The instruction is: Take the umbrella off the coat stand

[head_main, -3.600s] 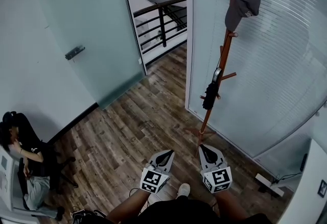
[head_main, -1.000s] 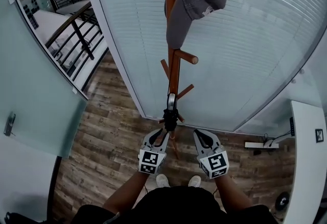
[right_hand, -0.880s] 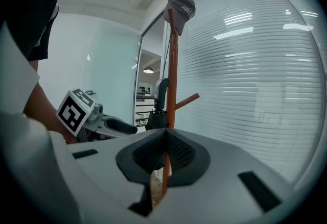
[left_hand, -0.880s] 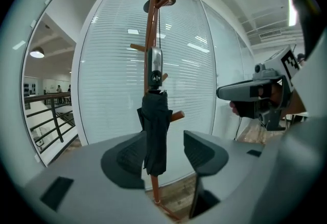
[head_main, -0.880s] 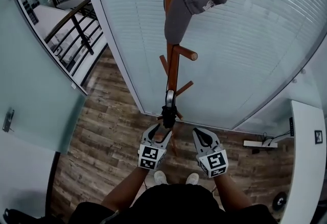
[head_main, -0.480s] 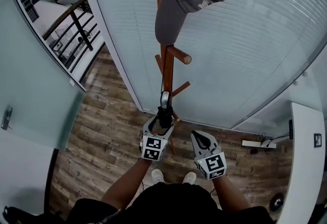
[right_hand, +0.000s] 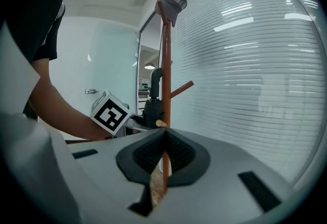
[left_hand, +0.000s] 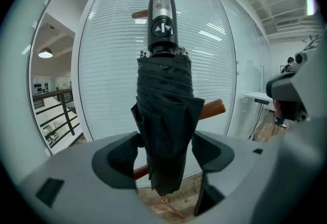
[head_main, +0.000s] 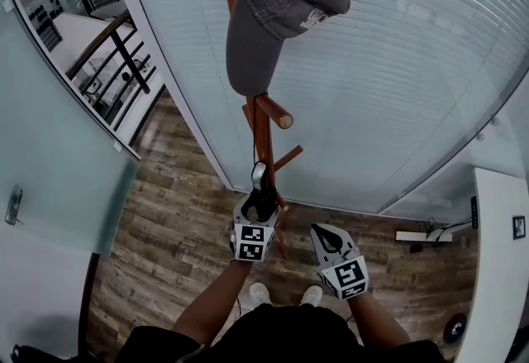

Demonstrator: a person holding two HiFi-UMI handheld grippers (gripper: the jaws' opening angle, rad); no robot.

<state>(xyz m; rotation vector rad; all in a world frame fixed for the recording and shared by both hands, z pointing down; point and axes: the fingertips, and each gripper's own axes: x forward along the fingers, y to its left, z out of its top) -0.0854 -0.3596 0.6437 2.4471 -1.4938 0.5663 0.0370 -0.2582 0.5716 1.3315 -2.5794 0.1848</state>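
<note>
The left gripper (head_main: 259,207), jaws just parted, closely flanks the umbrella (left_hand: 164,116); the right gripper (right_hand: 163,139) shows closed, empty jaws only in its view.

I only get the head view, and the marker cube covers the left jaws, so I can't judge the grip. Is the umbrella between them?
Observer: Yes. In the left gripper view, the folded black umbrella hangs handle-up between the jaws of the left hand-held gripper. The jaws have just been opening and stand wide on either side of it, not clamped.
Operator: And the right one, is it carrying anything?
Observer: No. The right gripper view shows the right hand-held gripper with its jaws together and nothing between them. The coat stand rises just beyond.
</note>
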